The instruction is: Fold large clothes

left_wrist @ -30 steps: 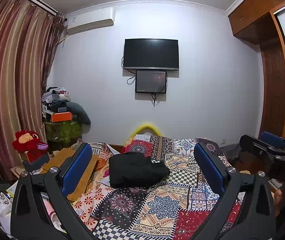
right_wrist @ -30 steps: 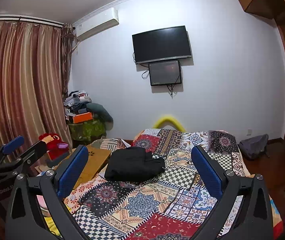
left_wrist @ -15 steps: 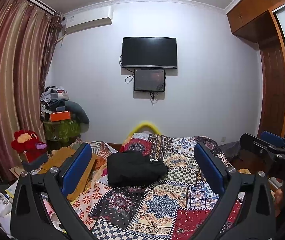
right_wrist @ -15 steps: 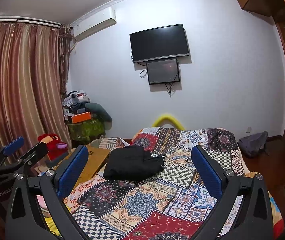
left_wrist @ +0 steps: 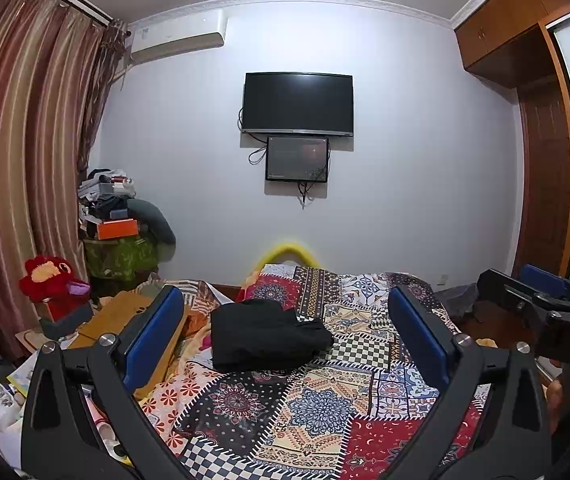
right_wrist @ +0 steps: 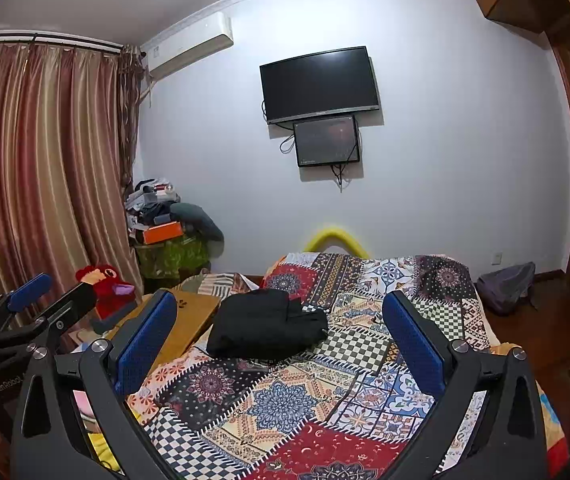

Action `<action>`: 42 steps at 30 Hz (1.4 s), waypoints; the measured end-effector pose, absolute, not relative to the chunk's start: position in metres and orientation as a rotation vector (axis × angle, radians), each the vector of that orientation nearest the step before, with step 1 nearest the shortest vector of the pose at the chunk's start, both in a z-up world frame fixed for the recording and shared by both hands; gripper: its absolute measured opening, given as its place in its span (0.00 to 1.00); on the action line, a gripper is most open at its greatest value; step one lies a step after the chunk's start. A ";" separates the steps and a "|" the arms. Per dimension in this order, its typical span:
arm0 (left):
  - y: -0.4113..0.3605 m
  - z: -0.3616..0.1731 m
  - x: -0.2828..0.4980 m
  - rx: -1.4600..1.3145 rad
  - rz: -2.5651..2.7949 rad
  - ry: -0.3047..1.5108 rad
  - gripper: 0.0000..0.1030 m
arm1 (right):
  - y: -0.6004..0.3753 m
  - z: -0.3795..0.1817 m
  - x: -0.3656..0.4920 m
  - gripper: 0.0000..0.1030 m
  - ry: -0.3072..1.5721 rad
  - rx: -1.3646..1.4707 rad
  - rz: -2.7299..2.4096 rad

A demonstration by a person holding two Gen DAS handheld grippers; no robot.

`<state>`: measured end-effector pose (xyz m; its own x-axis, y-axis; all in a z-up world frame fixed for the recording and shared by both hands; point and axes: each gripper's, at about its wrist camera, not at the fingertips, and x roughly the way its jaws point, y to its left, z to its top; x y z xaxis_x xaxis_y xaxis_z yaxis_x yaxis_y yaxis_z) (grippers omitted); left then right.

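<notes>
A black garment (left_wrist: 263,334) lies folded into a compact bundle on the patchwork bedspread (left_wrist: 305,408), toward the bed's far left; it also shows in the right wrist view (right_wrist: 265,328). My left gripper (left_wrist: 283,334) is open and empty, held above the near part of the bed, well short of the garment. My right gripper (right_wrist: 279,340) is open and empty too, at a similar distance. Each gripper shows at the edge of the other's view: the right one (left_wrist: 541,300), the left one (right_wrist: 41,304).
A wooden board (right_wrist: 183,322) leans at the bed's left edge. A red plush toy (left_wrist: 51,280) and a pile of boxes and clothes (left_wrist: 119,220) stand by the curtain. A grey bag (right_wrist: 507,286) lies on the floor at right. A TV (left_wrist: 299,104) hangs on the far wall.
Both grippers have risen or tilted slightly, so the bed and garment sit a little lower in view. Both stay open. The garment has not moved.
</notes>
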<state>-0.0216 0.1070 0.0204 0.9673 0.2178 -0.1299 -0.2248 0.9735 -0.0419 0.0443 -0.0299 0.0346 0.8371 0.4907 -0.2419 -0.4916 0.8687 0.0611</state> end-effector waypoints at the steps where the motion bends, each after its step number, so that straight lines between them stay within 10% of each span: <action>1: 0.107 0.020 -0.021 -0.059 0.223 0.126 1.00 | -0.030 0.035 0.044 0.99 0.256 -0.004 0.520; 42: 0.113 0.011 -0.009 -0.109 0.181 0.180 1.00 | -0.029 0.030 0.052 0.99 0.291 -0.019 0.525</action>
